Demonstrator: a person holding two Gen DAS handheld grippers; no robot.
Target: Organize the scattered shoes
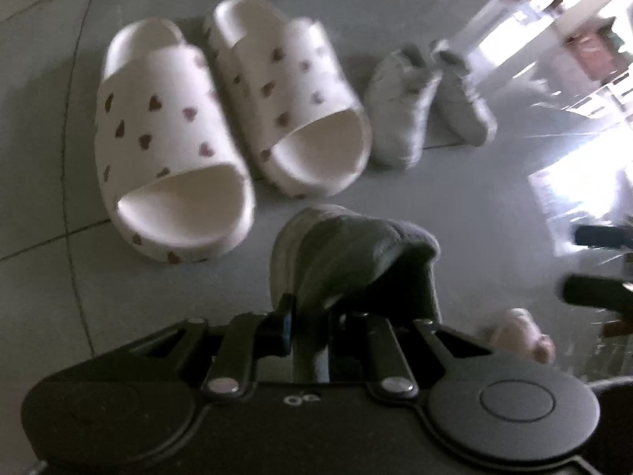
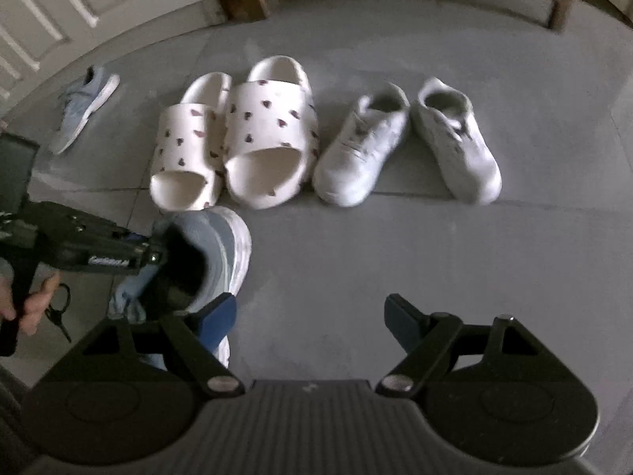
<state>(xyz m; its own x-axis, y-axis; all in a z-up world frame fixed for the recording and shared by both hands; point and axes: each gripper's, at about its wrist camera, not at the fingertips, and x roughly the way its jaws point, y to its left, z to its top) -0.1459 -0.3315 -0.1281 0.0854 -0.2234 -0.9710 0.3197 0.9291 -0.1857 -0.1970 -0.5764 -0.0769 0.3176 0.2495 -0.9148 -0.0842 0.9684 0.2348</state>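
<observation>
The slippers (image 2: pixel 233 134), white with small hearts, stood paired on the floor (image 2: pixel 356 257). Right of the slippers sat two white sneakers (image 2: pixel 407 142); far left of them lay one blue sneaker (image 2: pixel 85 107). Just in front of the slippers, the left gripper (image 1: pixel 312 308) had its narrowly parted fingers around the collar of another blue sneaker (image 2: pixel 213 253); whether they pressed it was unclear. The right gripper (image 2: pixel 310 316) hung wide open, empty.
</observation>
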